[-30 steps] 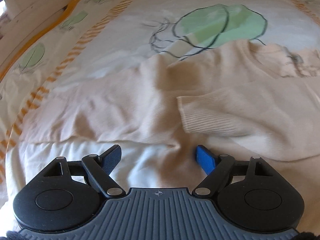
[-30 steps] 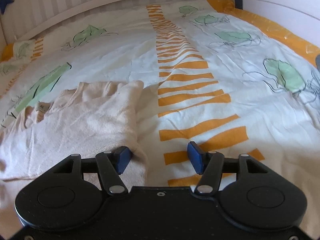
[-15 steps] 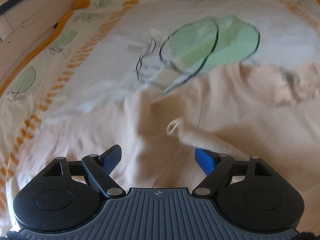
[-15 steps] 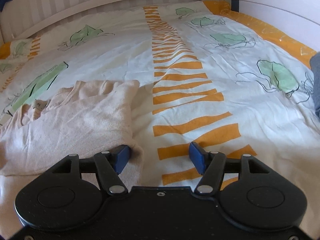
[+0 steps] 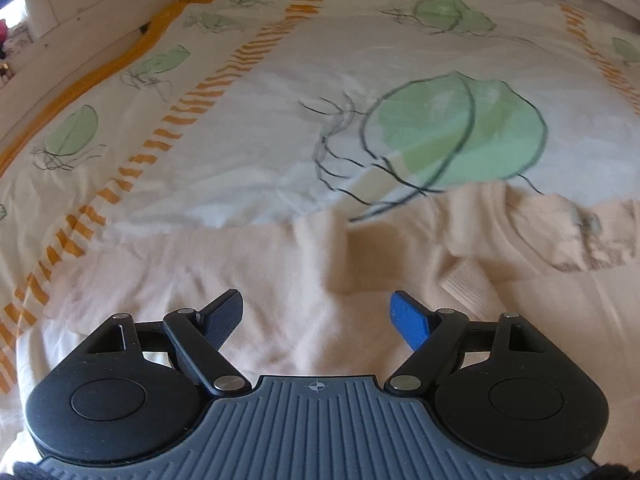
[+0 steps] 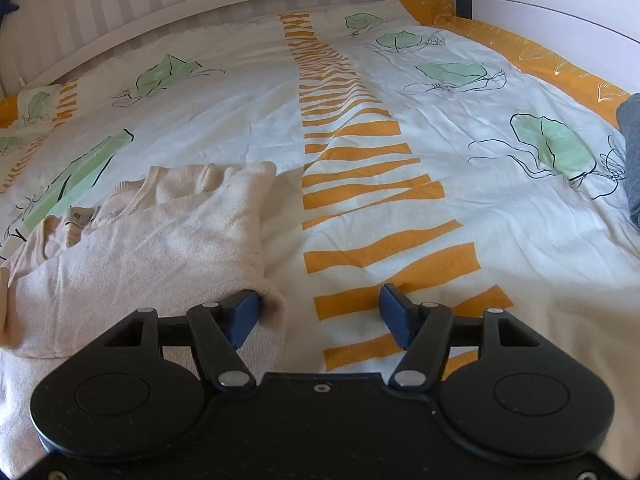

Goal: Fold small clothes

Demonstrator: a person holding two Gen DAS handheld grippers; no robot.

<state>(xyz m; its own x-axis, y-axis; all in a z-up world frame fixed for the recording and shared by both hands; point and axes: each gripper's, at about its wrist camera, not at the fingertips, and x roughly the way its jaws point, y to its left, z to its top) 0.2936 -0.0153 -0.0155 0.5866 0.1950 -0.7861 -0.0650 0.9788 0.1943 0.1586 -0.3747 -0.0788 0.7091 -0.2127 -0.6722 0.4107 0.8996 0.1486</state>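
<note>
We record a pale peach knit sweater (image 5: 304, 280) lying on a bed whose duvet cover (image 6: 248, 120) is white with green leaf prints and orange stripe bands. A white slatted bed frame (image 6: 160, 4) runs behind the bedding in the right wrist view.

Left wrist view: the sweater lies spread across the lower half of the picture, with its round neckline (image 5: 532, 236) at the right and a ribbed cuff (image 5: 468, 284) folded over onto the body, near the right blue finger pad. The left hand-held gripper (image 5: 316, 314) has its jaws set wide; we see only sweater fabric behind the gap and nothing pinched. Whether the pads touch the knit we cannot tell.

Right wrist view: the sweater occupies the lower left, its right side folded over so a straight folded edge (image 6: 262, 240) runs toward the camera. A small label (image 6: 80, 216) shows inside the collar. The right hand-held gripper (image 6: 320, 316) is spread moderately wide: its left pad (image 6: 244, 314) is against the corner of the folded edge, its right pad (image 6: 396, 312) is over a bare orange stripe of the cover. Nothing is clamped between them.

A blue-grey fabric item (image 6: 632, 152) sits at the right edge of that view; we cannot identify it.
</note>
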